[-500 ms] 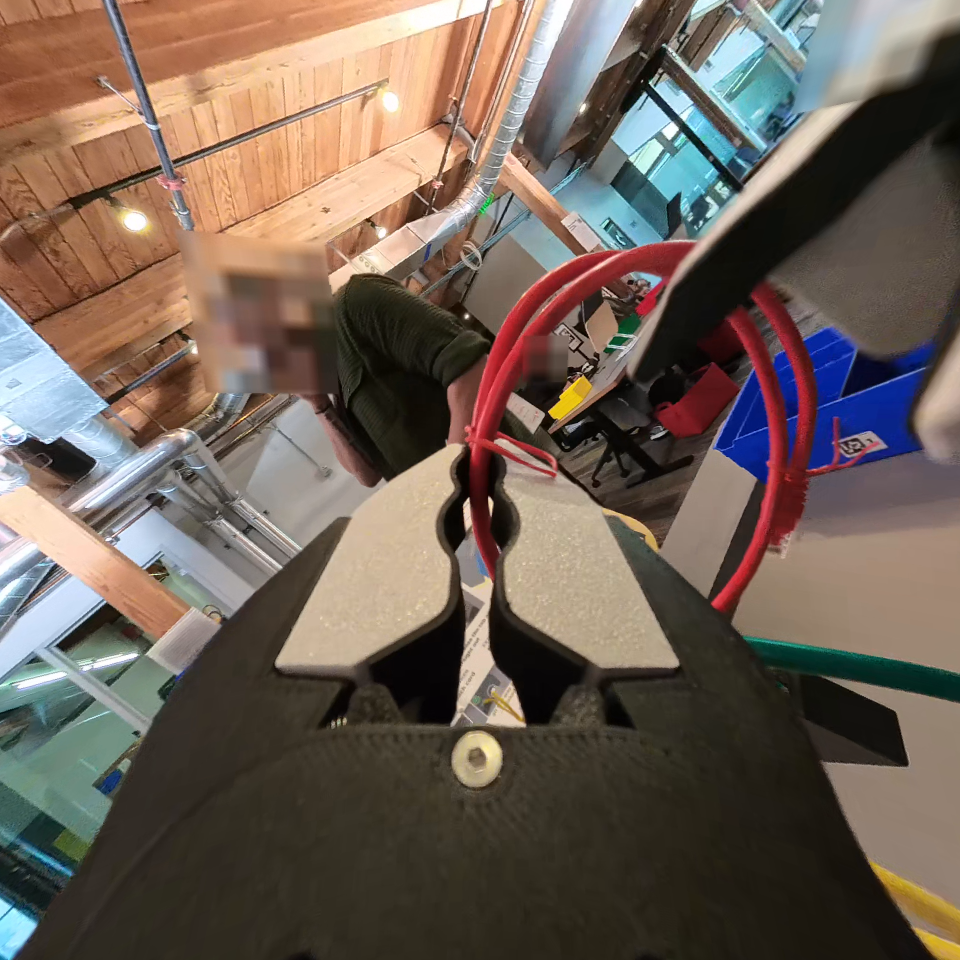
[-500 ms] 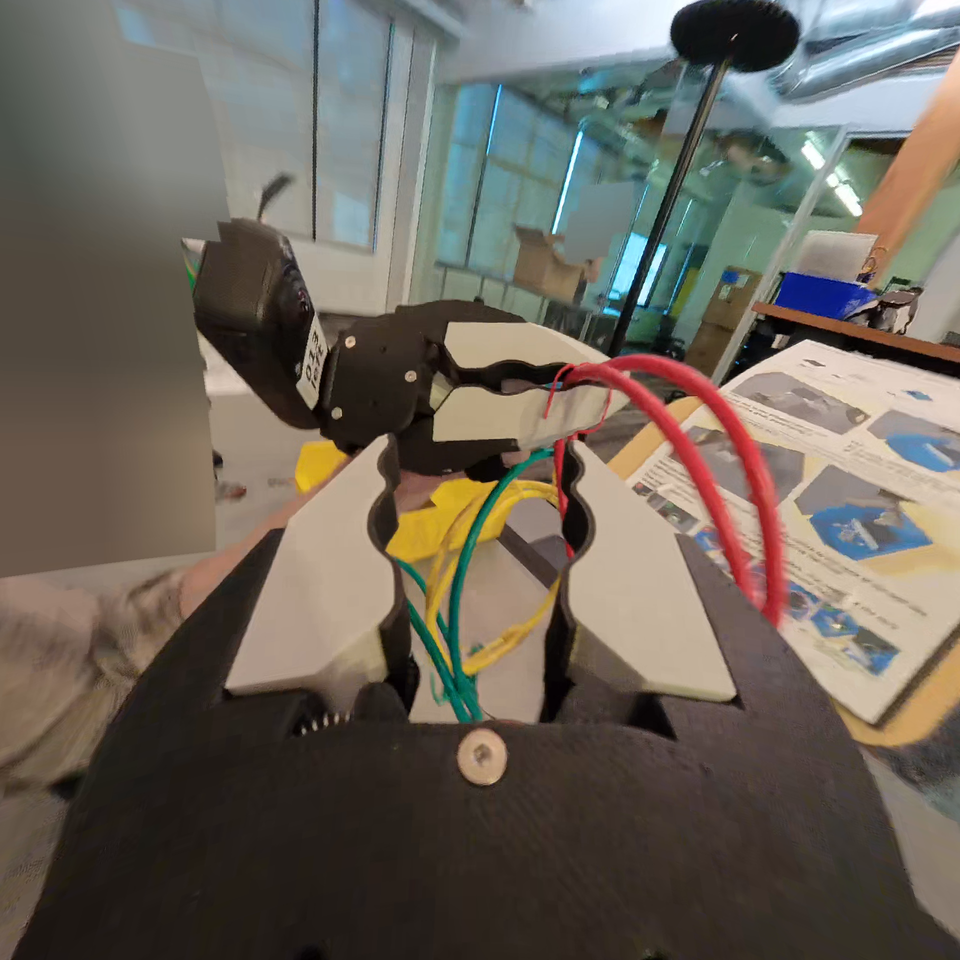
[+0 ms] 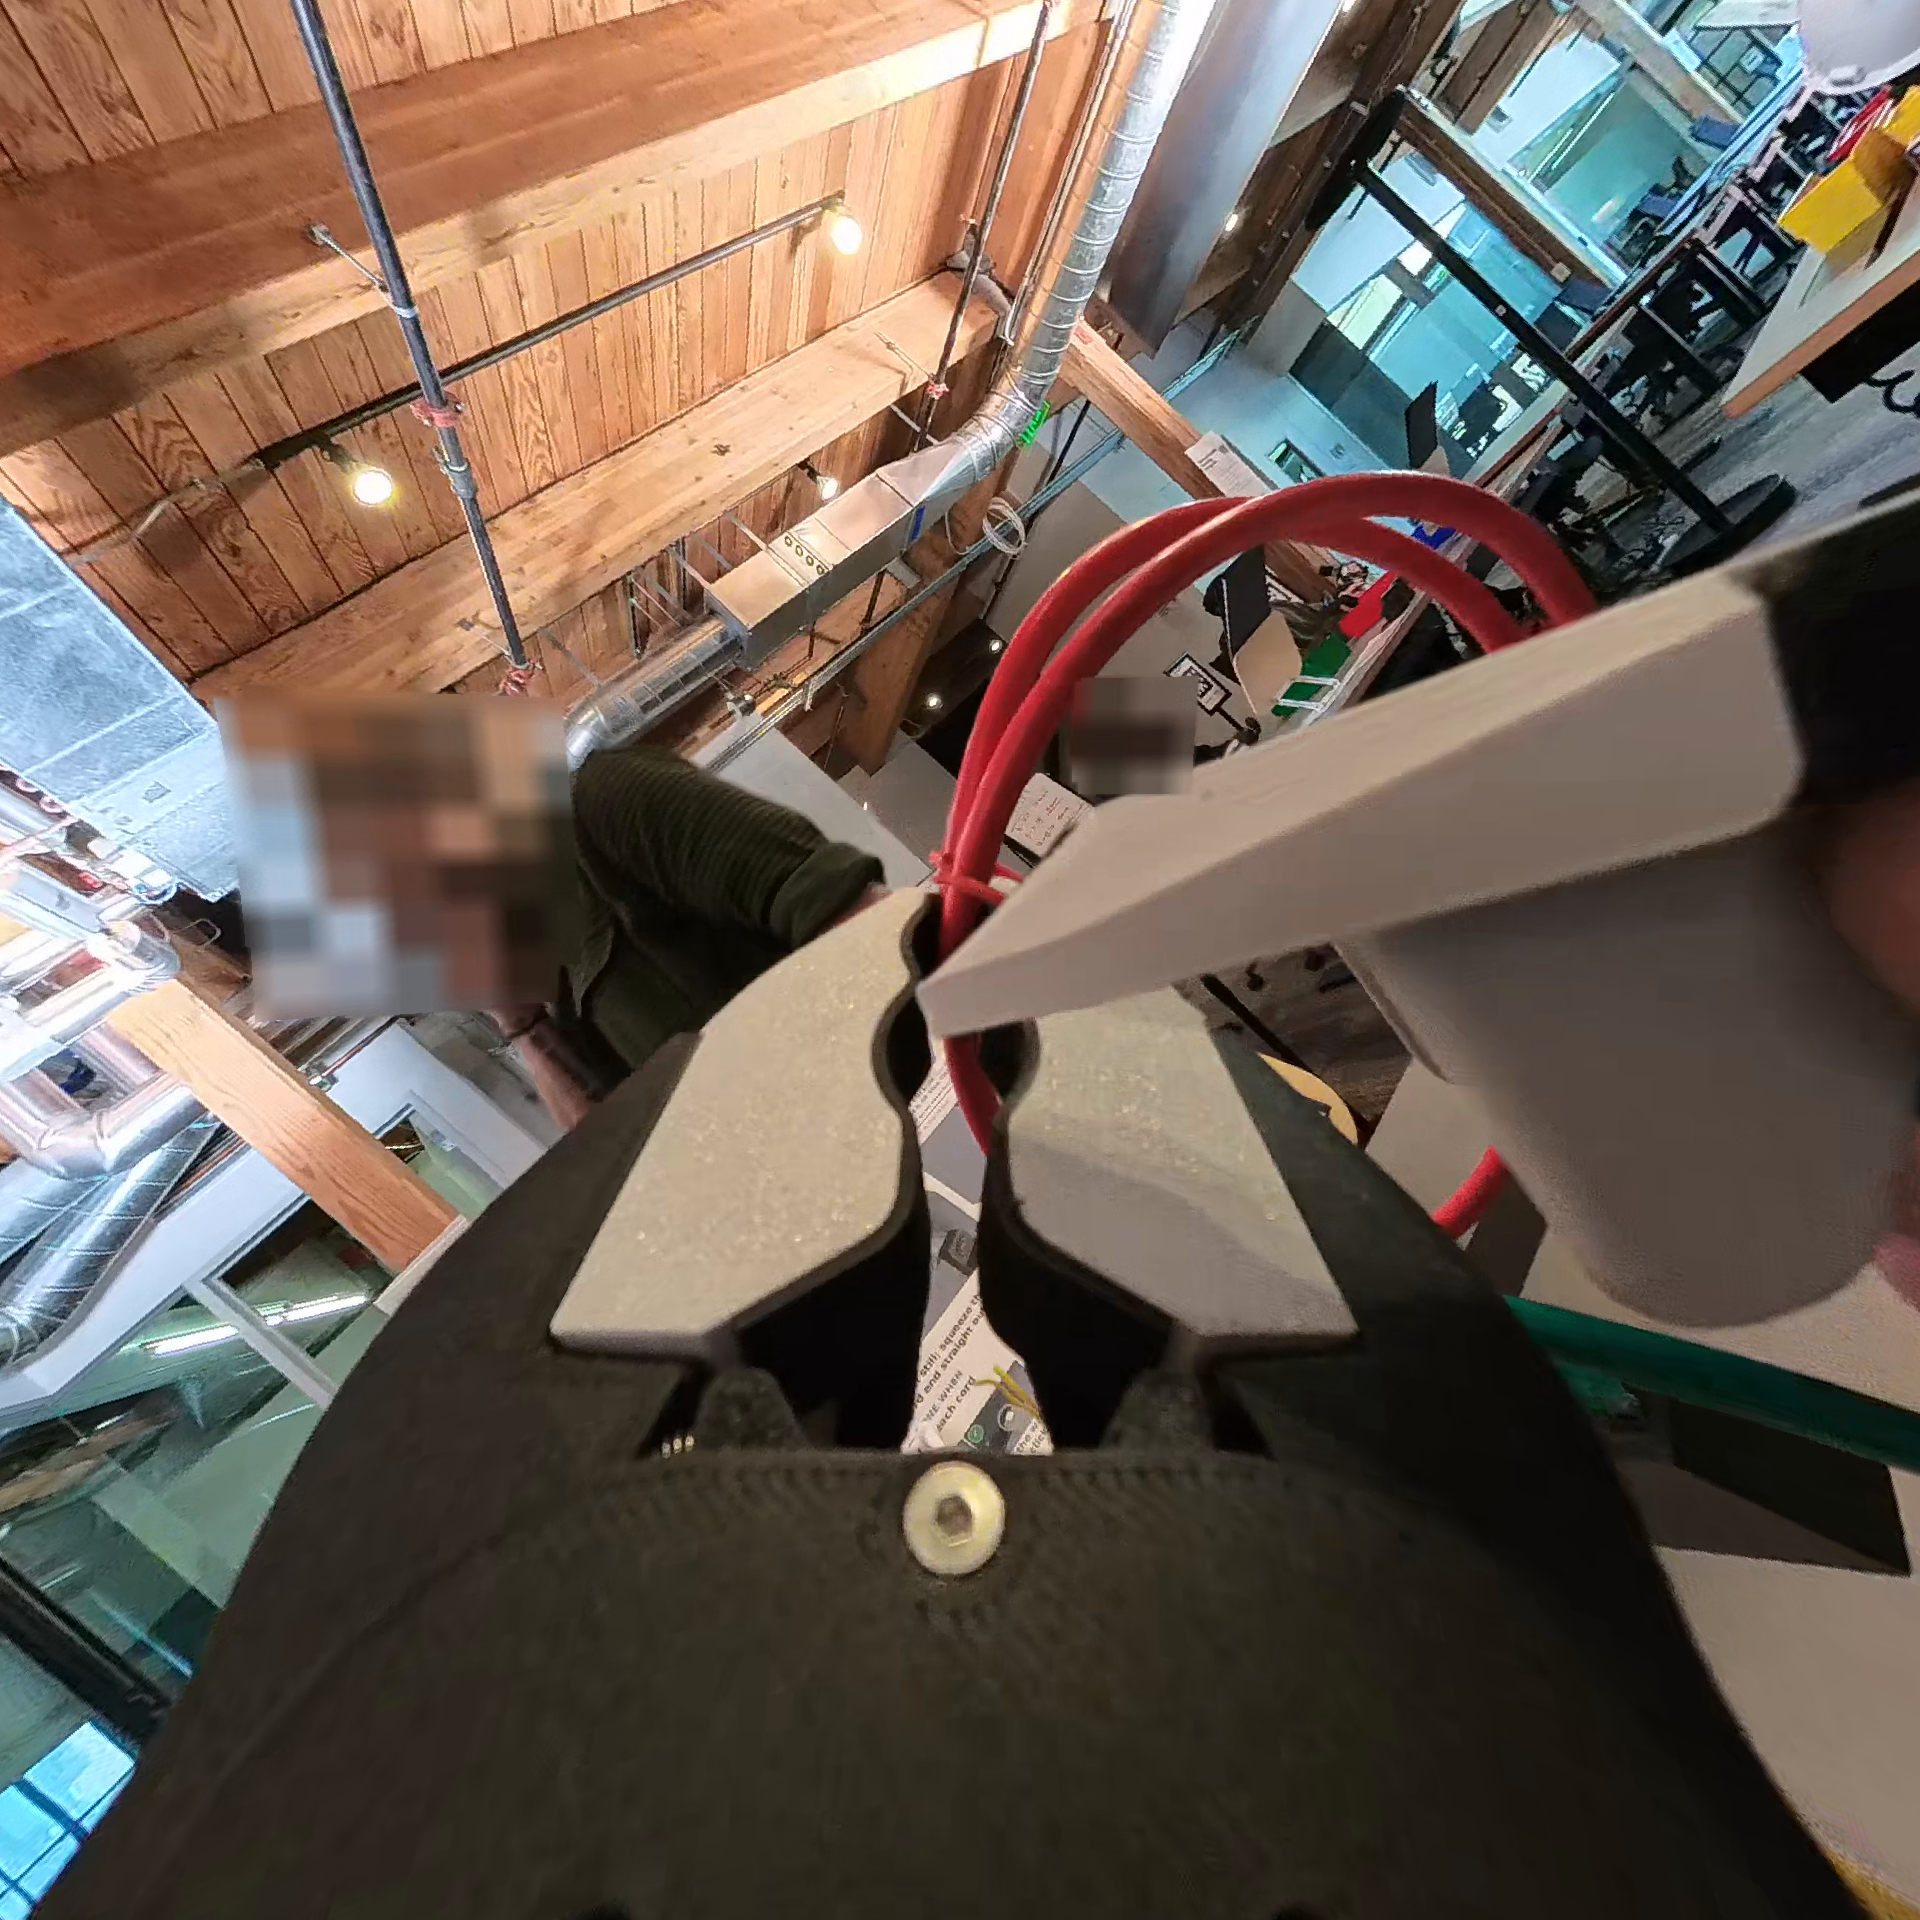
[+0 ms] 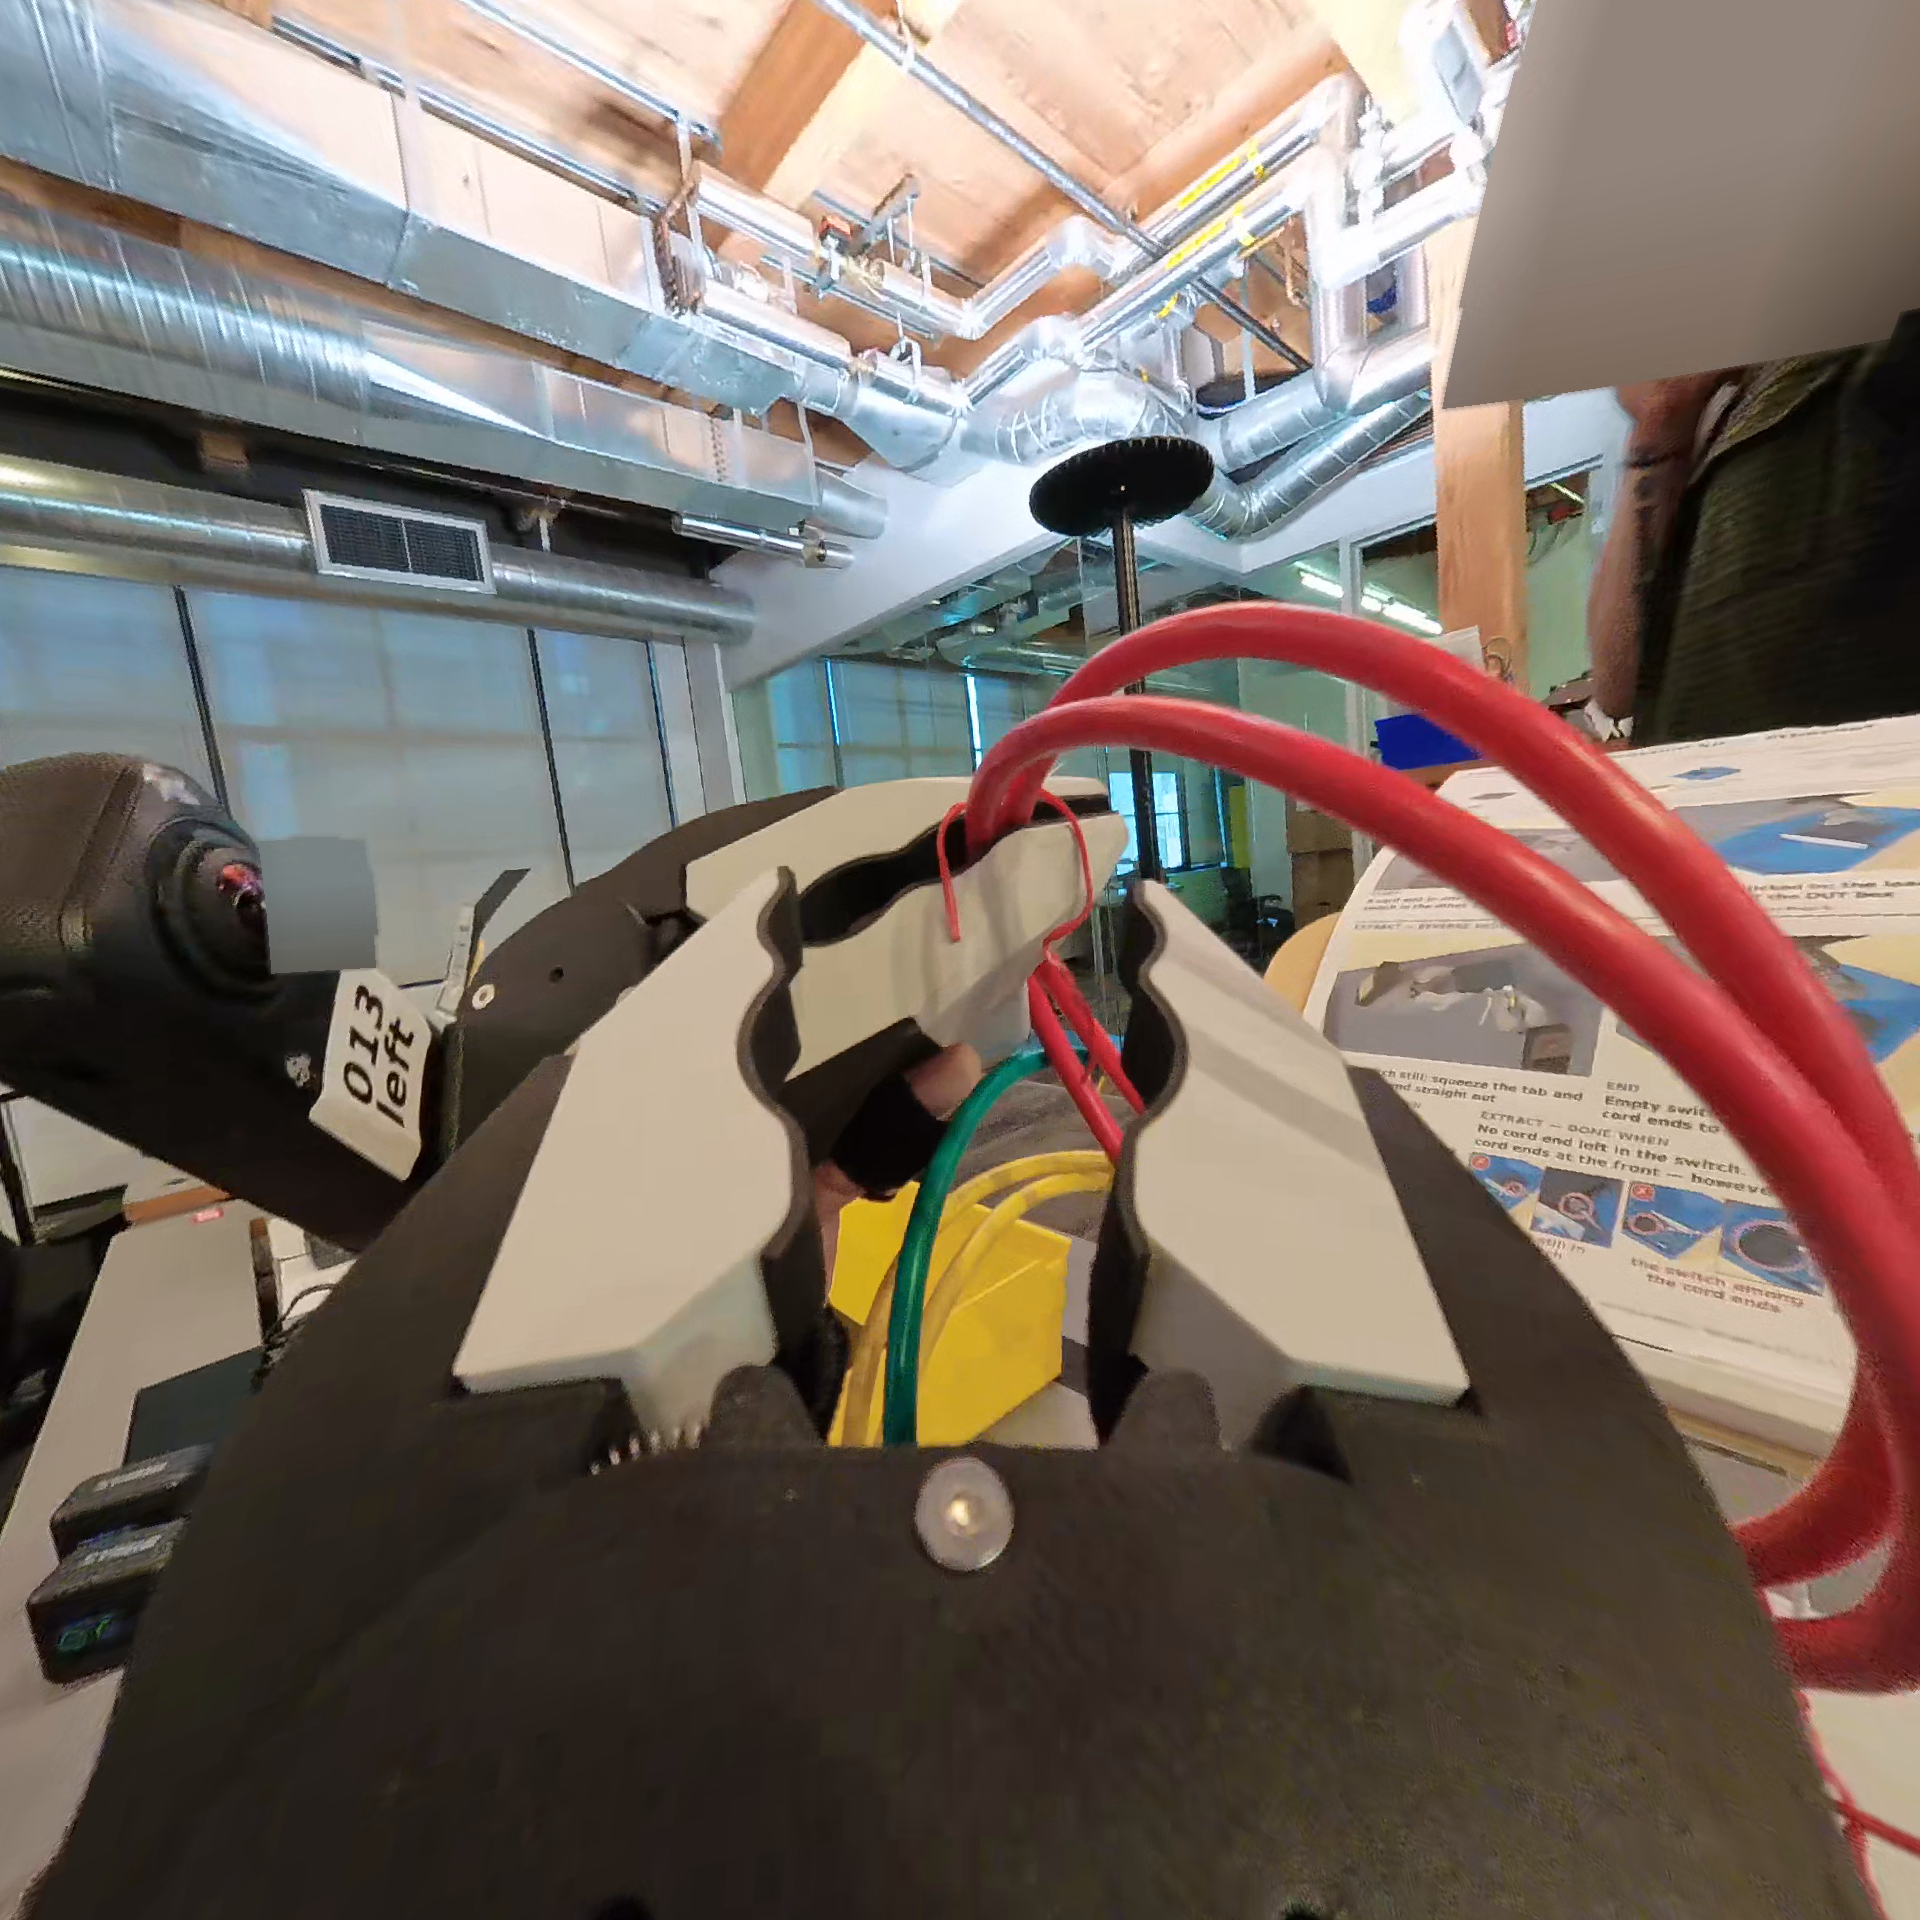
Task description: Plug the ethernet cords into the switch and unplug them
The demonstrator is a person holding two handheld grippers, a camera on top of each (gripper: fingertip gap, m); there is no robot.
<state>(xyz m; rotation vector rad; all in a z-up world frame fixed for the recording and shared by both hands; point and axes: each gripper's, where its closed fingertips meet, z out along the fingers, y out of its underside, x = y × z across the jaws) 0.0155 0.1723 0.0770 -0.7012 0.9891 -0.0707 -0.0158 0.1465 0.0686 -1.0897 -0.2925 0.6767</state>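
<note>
The left gripper (image 3: 951,997) is clamped on the coiled red cord (image 3: 1039,686), held up in the air; the right gripper (image 4: 961,935) stands apart, empty, approx. touching it. Green cord (image 4: 914,1278) and yellow cord (image 4: 971,1247) lie below. No switch in view (nor any plug end), so, as a judgement, plugging has not begun: all insert/extract steps remain.

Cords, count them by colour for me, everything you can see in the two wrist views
Red cord: 1 coiled bundle, held in the left gripper
Green cord: 1
Yellow cord: 1 bundle; I cannot tell how many cords are in it
Total: 3 colours, at least 3 cords
</note>
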